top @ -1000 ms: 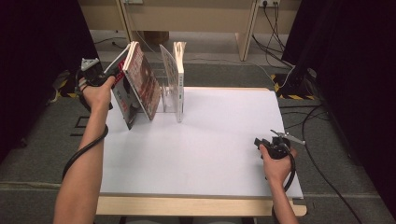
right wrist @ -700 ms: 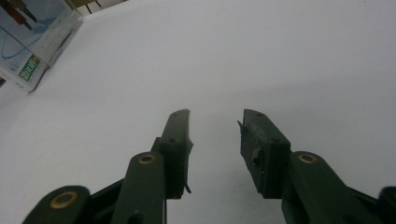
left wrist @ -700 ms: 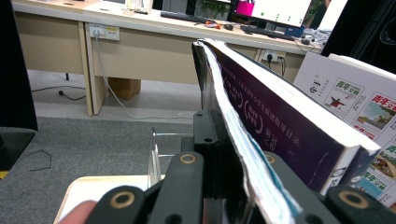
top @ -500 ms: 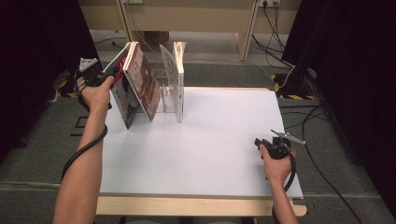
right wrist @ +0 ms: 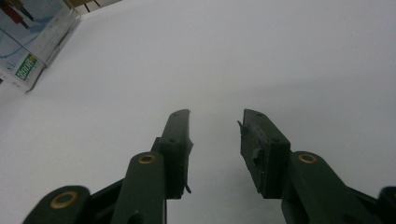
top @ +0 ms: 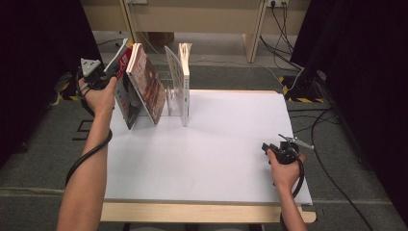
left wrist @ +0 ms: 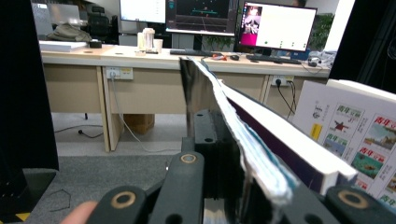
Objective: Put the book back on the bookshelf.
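At the table's far left, my left gripper (top: 118,62) is shut on the top edge of a thin magazine (top: 126,98) that leans to the right. In the left gripper view that magazine (left wrist: 254,156) runs edge-on between the black jaws of the left gripper (left wrist: 224,154). A thicker book with a red-brown cover (top: 148,85) leans against it on the right. My right gripper (top: 266,147) rests low over the white tabletop (top: 231,134) near the front right. In its own view the right gripper (right wrist: 215,128) is open with nothing between the jaws.
A clear upright book stand (top: 174,79) and a white book (top: 185,79) stand just right of the leaning books. The corner of a light-covered book (right wrist: 32,42) shows far off. Cables (top: 327,130) lie on the floor to the right; a desk (top: 202,9) stands behind.
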